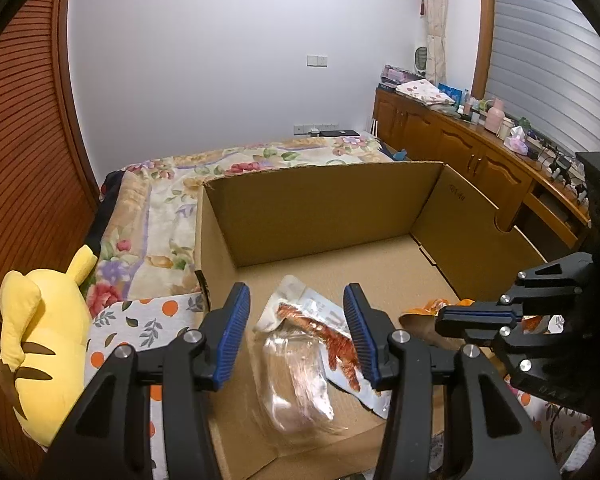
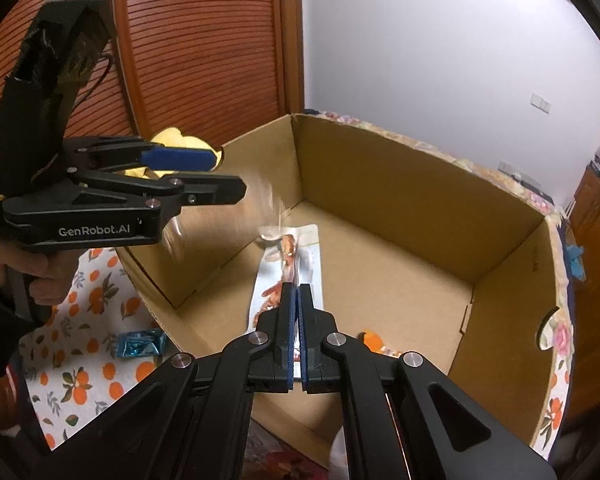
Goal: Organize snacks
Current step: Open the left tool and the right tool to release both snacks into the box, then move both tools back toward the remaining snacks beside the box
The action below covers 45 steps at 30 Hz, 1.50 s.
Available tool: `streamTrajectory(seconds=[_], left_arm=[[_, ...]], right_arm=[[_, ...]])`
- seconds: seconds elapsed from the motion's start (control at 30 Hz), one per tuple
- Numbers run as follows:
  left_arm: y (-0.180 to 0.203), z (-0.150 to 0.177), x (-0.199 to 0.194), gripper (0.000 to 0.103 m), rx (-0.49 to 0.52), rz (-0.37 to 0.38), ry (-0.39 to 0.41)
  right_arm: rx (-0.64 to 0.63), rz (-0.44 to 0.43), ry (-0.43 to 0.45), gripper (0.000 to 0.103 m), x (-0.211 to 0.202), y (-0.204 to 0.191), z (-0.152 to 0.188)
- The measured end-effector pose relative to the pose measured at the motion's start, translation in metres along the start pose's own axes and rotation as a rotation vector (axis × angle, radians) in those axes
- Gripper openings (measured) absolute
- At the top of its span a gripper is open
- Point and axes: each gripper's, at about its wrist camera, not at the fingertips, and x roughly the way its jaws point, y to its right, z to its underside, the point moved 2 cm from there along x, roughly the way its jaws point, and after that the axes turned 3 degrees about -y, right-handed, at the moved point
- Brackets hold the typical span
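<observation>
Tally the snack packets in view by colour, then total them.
White packet with red print: 1
Orange packet: 1
Blue packet: 1
Clear packet: 1
Total: 4

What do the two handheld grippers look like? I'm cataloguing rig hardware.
Both the left gripper and right gripper are matte black linkages with silver pivot screws and ribbed blue pads on the jaws. The left one's side reads "GenRobot.AI" in white; black tape wraps its upper housing.
</observation>
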Motion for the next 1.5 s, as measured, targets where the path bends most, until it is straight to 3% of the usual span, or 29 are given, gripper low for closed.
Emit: streamTrajectory(seconds=[0.3, 0.53, 0.8, 1.1, 1.37, 1.5], left_arm=[[0.005, 0.013, -0.027, 0.054, 0.007, 0.016, 0.029], [0.020, 0.037, -0.059, 0.059, 0.026, 0.043, 0.052], [0.039, 0.069, -0.080, 0.061, 0.031, 0.076, 0.057], [0.060, 0.115, -0.081, 0.063, 0.038, 0.104, 0.013], [0.071, 0.149, -0.076, 0.063, 0.036, 0.088, -0.011], [0.070, 0.157, -0.077, 0.063, 0.018, 0.101, -0.008]], right_arm=[[0.031, -0.005, 0.031, 0.004, -0.015, -0.003, 0.002], [0.060, 0.030, 0.091, 0.021, -0.061, -0.008, 0.020], [0.117, 0.069, 0.075, 0.035, -0.084, -0.014, 0.062], [0.205, 0.082, 0.034, 0.041, -0.075, -0.022, 0.106], [0.261, 0.097, -0.003, 0.051, -0.050, -0.027, 0.125], [0.294, 0.145, -0.022, 0.054, -0.036, -0.028, 0.129]])
